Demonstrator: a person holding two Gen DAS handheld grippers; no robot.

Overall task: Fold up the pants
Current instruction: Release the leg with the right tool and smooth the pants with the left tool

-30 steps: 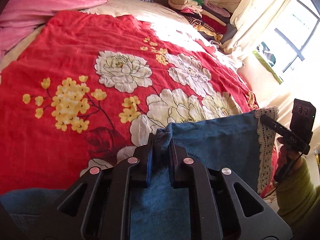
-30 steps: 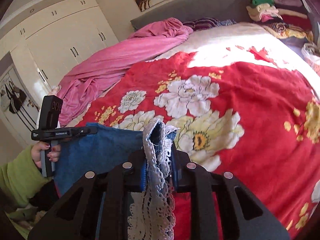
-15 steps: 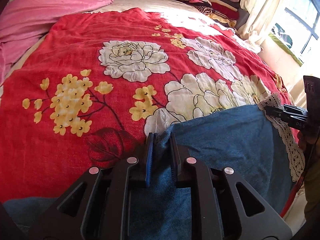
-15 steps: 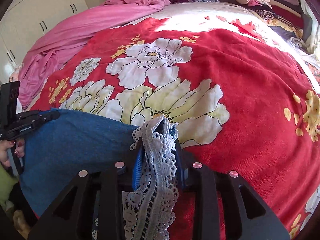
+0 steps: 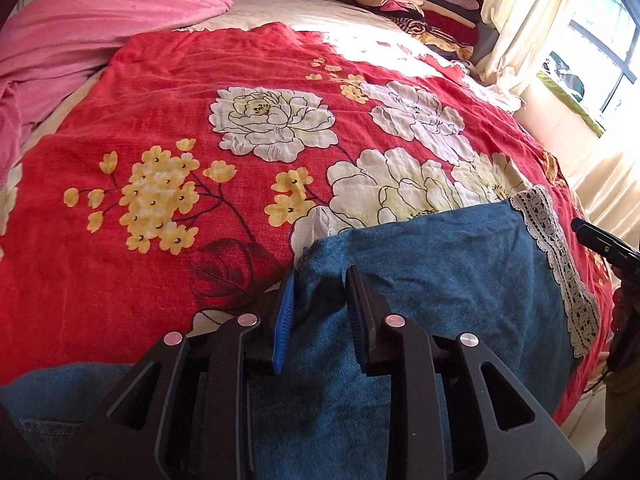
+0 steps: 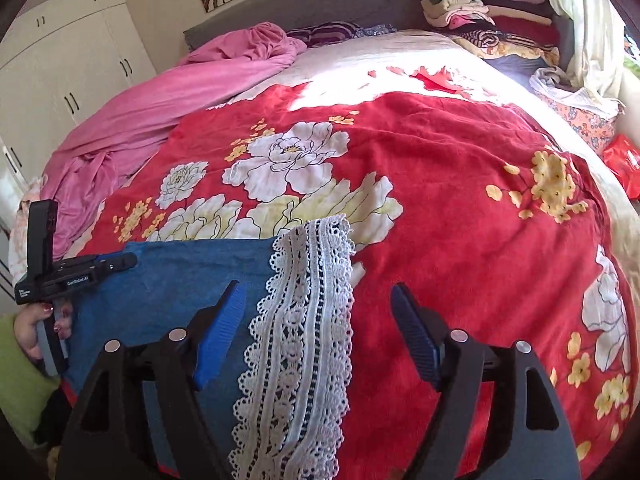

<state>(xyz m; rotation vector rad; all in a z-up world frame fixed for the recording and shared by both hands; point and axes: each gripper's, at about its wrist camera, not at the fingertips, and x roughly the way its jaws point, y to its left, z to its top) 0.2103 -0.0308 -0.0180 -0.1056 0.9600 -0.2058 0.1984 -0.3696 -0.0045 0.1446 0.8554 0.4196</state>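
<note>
Blue denim pants with a white lace hem lie flat on the red flowered bedspread. My left gripper has its jaws slightly apart, with the pants' left corner lying between them. My right gripper is wide open above the lace hem, which rests on the bed untouched. The blue denim spreads left of it. Each gripper shows at the edge of the other's view, the right one and the left one.
A pink quilt is bunched at the bed's far left. A stack of folded clothes sits at the headboard's right. A curtain and window are on the right. White wardrobes stand to the left.
Both grippers lowered the pants' folded edge onto the bed. The right gripper opened wide and let go of the lace hem. The left jaws have parted a little.
</note>
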